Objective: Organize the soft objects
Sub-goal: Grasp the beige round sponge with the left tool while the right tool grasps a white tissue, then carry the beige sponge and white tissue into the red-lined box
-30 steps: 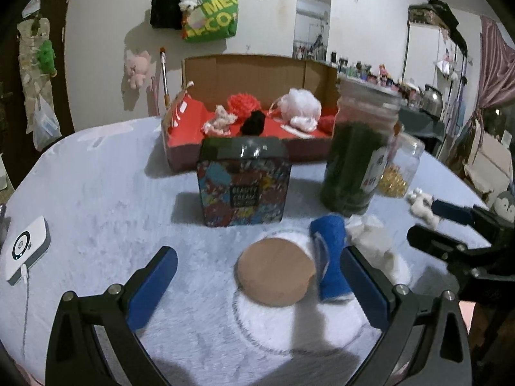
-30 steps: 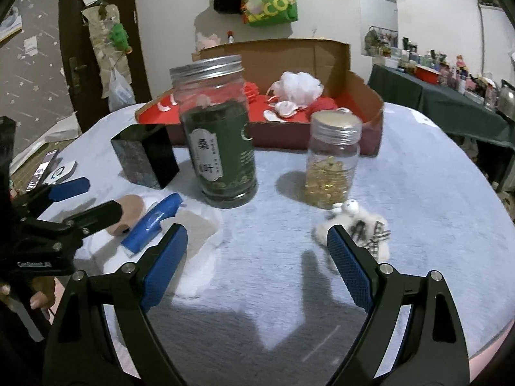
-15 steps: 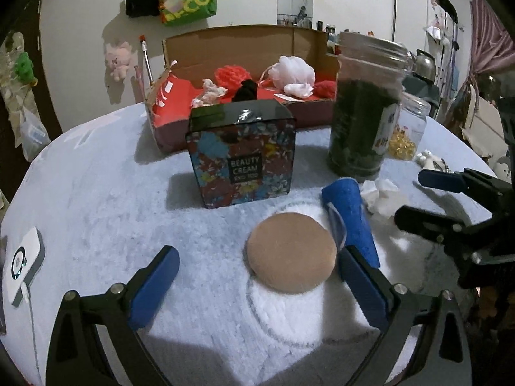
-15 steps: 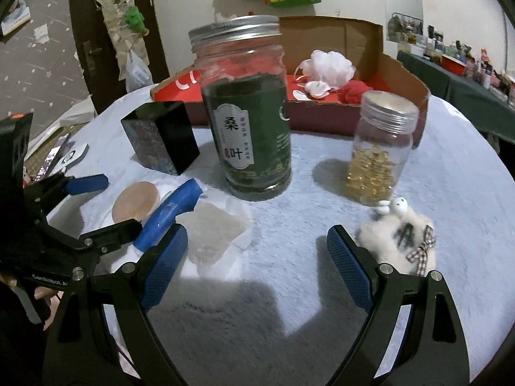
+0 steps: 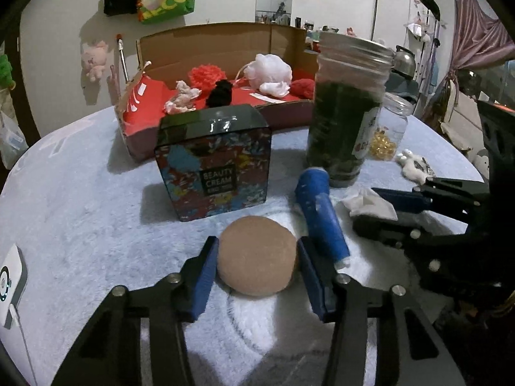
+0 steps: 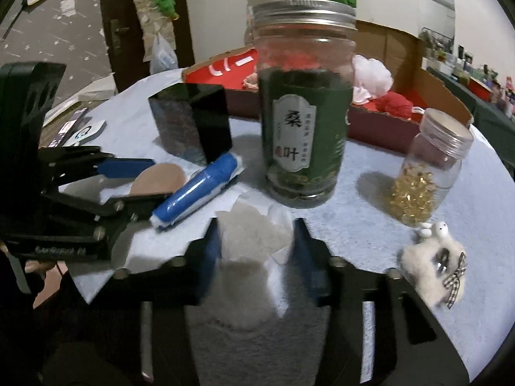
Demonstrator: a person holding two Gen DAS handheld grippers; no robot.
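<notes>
My left gripper (image 5: 256,268) is shut on a round tan sponge puff (image 5: 256,255) that rests on the fluffy white table cover (image 5: 80,218). My right gripper (image 6: 256,251) is shut on a crumpled white tissue wad (image 6: 249,236), seen from the side in the left wrist view (image 5: 370,204). A blue roll (image 5: 322,217) lies between the two grippers. A small white plush sheep (image 6: 434,259) lies at the right. An open cardboard box (image 5: 206,48) at the back holds red, white and black soft puffs.
A colourful Beauty Cream tin (image 5: 214,160) stands behind the puff. A tall green tea jar (image 6: 304,103) and a small jar of gold capsules (image 6: 428,170) stand mid-table. A white device (image 5: 9,283) lies at the left edge.
Both grippers have moved forward and closed: the left onto the tan puff, the right onto the white tissue wad. Both were wide open before.
</notes>
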